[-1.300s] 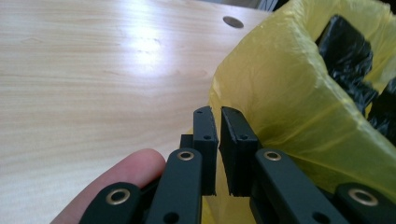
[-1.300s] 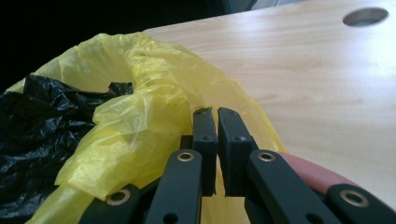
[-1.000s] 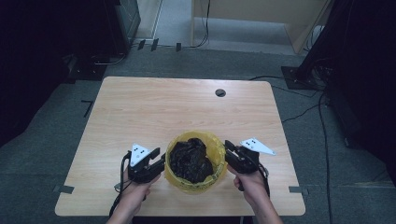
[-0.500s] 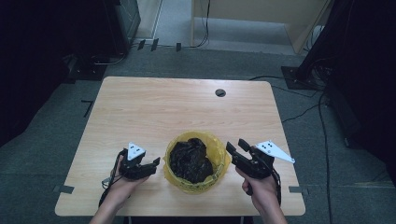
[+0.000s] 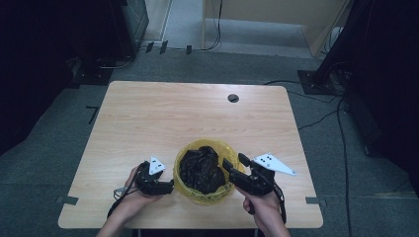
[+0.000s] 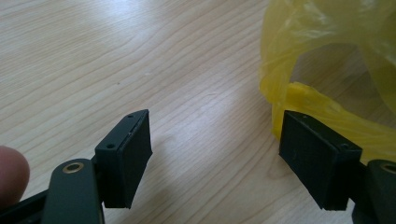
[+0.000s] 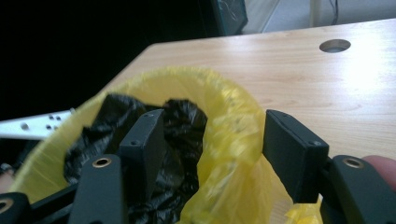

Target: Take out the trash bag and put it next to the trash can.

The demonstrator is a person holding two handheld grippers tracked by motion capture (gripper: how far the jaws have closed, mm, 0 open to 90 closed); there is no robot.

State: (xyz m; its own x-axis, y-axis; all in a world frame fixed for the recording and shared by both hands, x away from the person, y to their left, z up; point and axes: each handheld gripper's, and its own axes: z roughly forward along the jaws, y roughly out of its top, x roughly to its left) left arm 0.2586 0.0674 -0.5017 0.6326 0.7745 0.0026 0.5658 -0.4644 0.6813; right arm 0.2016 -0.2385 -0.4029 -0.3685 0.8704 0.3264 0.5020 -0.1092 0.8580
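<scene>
Right hand-held gripper (image 7: 212, 154): jaws spread apart and straddling the near rim of the yellow plastic bag (image 7: 224, 140), one jaw inside over the black contents, one outside; nothing clamped yet.
Left hand-held gripper (image 6: 215, 158): jaws wide apart, empty, low over bare wood, with the bag's yellow film just beside its right-hand jaw.
Bag's place: between the two grippers at the table's near edge, mouth upward, crumpled black plastic (image 5: 200, 168) filling it.
Key relation: the rim wall already sits inside the right gripper's gap, so this hand appears the nearer and better placed; the left must shift sideways toward the bag to catch its side.
Rim axis: roughly a ring; the stretch at the right gripper crosses the jaw gap, which suits a straight pinch.
Surface: pale wood table (image 5: 163, 118), a cable hole (image 5: 233, 98) far ahead of both grippers.
Room: dim, grey floor, cables and dark stands beyond the far edge.
</scene>
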